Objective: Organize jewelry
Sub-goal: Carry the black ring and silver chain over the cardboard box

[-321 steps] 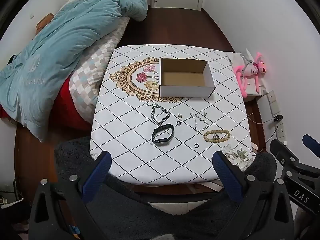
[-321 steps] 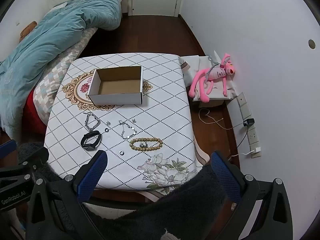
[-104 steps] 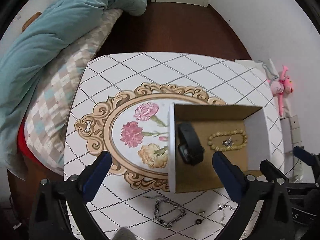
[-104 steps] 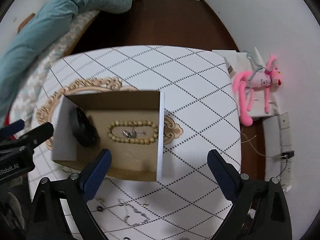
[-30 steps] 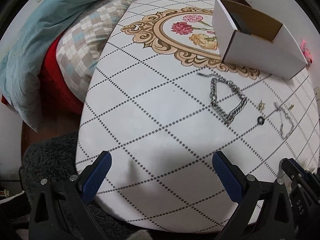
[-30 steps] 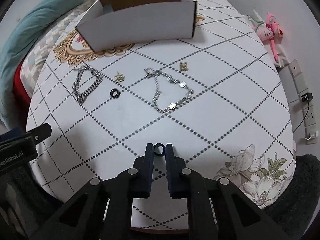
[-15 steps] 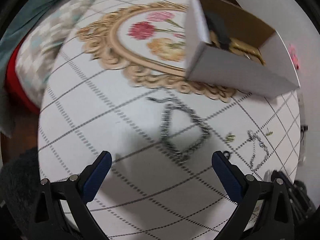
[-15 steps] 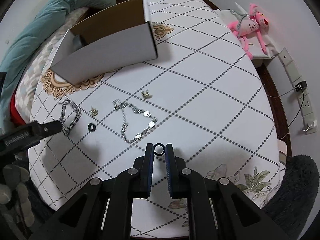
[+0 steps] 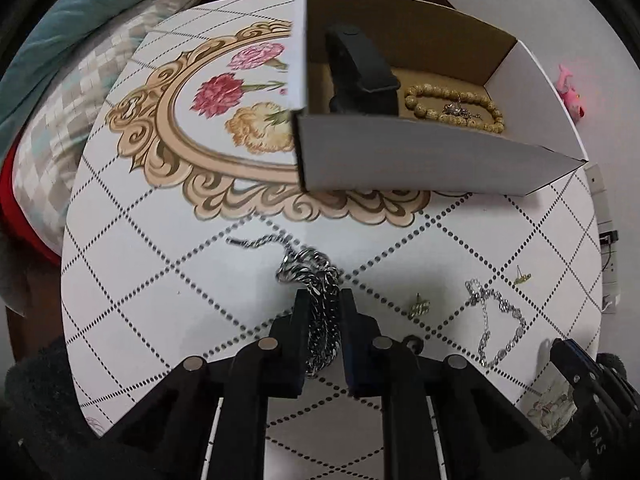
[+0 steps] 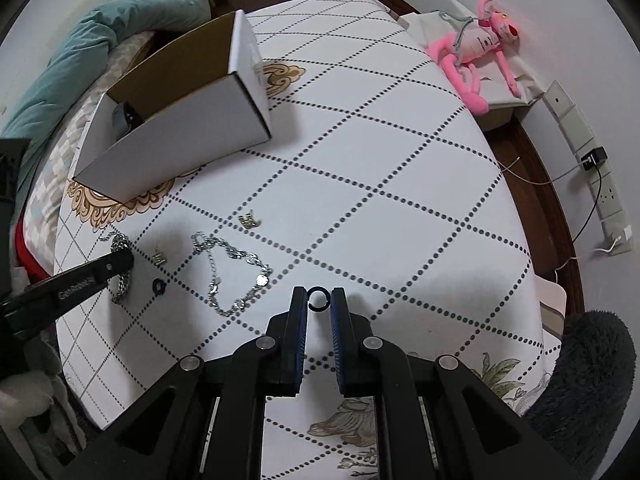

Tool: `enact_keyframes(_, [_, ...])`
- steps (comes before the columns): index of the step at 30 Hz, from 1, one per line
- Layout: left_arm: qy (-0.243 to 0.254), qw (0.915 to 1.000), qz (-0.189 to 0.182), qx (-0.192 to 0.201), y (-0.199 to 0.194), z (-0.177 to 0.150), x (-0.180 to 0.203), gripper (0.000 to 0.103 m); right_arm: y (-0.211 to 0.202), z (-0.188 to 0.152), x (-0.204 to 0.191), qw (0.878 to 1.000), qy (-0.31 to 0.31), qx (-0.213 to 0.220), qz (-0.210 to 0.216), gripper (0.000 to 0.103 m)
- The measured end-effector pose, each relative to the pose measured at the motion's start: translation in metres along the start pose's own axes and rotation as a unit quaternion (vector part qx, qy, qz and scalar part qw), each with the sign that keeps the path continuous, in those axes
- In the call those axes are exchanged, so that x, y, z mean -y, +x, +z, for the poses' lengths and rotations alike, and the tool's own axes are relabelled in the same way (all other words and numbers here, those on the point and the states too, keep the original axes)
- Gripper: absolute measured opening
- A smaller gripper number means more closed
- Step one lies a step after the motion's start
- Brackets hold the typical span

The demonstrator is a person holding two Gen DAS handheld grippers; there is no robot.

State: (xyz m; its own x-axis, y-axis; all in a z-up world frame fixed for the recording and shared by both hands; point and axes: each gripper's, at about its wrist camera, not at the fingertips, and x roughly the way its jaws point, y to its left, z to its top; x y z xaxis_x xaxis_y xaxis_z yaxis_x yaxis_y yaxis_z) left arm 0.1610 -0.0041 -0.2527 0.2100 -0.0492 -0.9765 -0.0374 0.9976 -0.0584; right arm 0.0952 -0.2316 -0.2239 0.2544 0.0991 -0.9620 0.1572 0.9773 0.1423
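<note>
Jewelry is spread over a bench [image 10: 400,168] covered in a white cloth with a dotted diamond grid, an ornate gold frame with printed flowers [image 9: 224,92] at one end and a pale flower print at the near edge. A white cardboard box [image 9: 400,160] with a brown inside stands on the frame print; in it lie a black wristband [image 9: 362,66] and a loop of tan beads [image 9: 452,106]. In front of the box, on the cloth, lie a thick steel chain [image 9: 312,276], a thinner silver bracelet [image 10: 236,268], two small gold earrings [image 10: 249,220], and a small black ring [image 10: 159,287].

The left claw [image 9: 322,300] has just been closing, and its jaws now pinch the thick chain, which bunches between them on the cloth. The right claw [image 10: 319,300] is pressed onto a second black ring [image 10: 319,298] held at its tips above the cloth.

Beside the bench, a teal quilt [image 10: 100,40] lies over a checked pillow [image 9: 64,108]. Dark wooden floor shows around the bench. By the white wall sit a pink plush toy [image 10: 480,48], a power strip [image 10: 608,192] and loose white cables.
</note>
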Motion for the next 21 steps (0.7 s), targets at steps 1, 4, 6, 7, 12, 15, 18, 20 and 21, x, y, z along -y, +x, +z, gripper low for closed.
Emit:
enact_keyframes(1, [-0.001, 1.0000, -0.005, 0.005, -0.004, -0.003, -0.004, 0.007, 0.000, -0.001, 0.001, 1.000, 0.001, 0.000, 0.001, 0.012])
enact_keyframes(4, [-0.003, 0.9998, -0.019, 0.008, -0.016, -0.019, -0.015, 0.001, -0.003, -0.002, 0.001, 1.000, 0.000, 0.001, 0.007, 0.012])
enact_keyframes(6, [-0.007, 0.9996, -0.027, 0.009, -0.022, -0.026, -0.022, 0.000, -0.005, -0.003, 0.001, 1.000, 0.000, 0.002, 0.013, 0.012])
enact_keyframes(7, [-0.008, 0.9994, -0.031, 0.010, -0.024, -0.029, -0.027, 0.000, -0.006, -0.003, 0.000, 1.000, -0.001, 0.003, 0.015, 0.012])
enact_keyframes(12, [-0.021, 0.9981, -0.054, 0.022, -0.047, -0.042, -0.043, 0.000, -0.015, -0.002, -0.008, 1.000, -0.009, 0.011, 0.028, 0.012])
enact_keyframes(15, [-0.024, 0.9968, -0.068, 0.033, -0.063, -0.044, -0.050, 0.000, -0.023, -0.001, -0.013, 0.999, -0.013, 0.018, 0.036, 0.012])
enact_keyframes(18, [-0.044, 0.9933, -0.104, 0.024, -0.057, -0.031, -0.054, 0.003, -0.026, 0.002, -0.018, 0.999, -0.016, 0.020, 0.042, 0.012])
enact_keyframes(20, [-0.054, 0.9934, -0.101, 0.005, -0.043, -0.024, -0.049, 0.005, -0.026, 0.002, -0.020, 0.999, -0.019, 0.020, 0.042, 0.012])
enact_keyframes(21, [-0.059, 0.9936, -0.095, -0.015, -0.032, -0.020, -0.049, 0.008, -0.025, 0.002, -0.022, 0.999, -0.020, 0.019, 0.042, 0.012])
